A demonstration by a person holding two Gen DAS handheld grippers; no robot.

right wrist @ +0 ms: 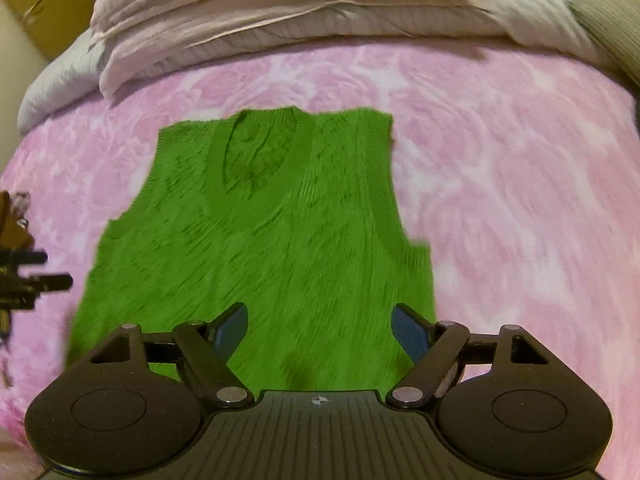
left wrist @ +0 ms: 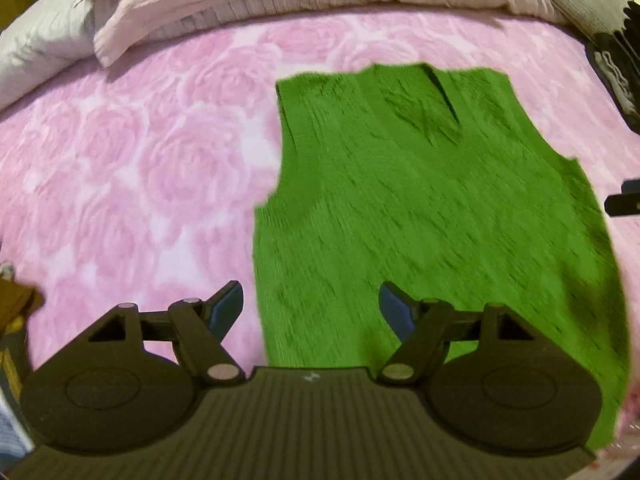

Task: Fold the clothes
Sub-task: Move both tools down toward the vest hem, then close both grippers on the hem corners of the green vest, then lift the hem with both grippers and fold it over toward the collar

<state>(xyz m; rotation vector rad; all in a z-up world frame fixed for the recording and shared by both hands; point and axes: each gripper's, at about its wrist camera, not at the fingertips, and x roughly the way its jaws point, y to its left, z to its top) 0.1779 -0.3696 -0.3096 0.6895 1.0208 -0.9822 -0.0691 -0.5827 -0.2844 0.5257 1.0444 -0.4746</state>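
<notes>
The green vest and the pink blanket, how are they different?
The green vest is plain, ribbed knit; the pink blanket has a rose pattern. The vest is small and lies flat on top; the blanket is far bigger and spreads under it. Both are soft cloth and both lie flat.

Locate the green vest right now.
The green vest lies flat on the pink rose bedspread, neckline toward the pillows, centre-left in the right wrist view.

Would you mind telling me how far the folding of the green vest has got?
Done: the green vest lies spread flat, neck away, on the pink blanket. In hand: nothing yet; the left gripper and right gripper are open above its hem. Left: every fold, since no part is turned over.
</notes>
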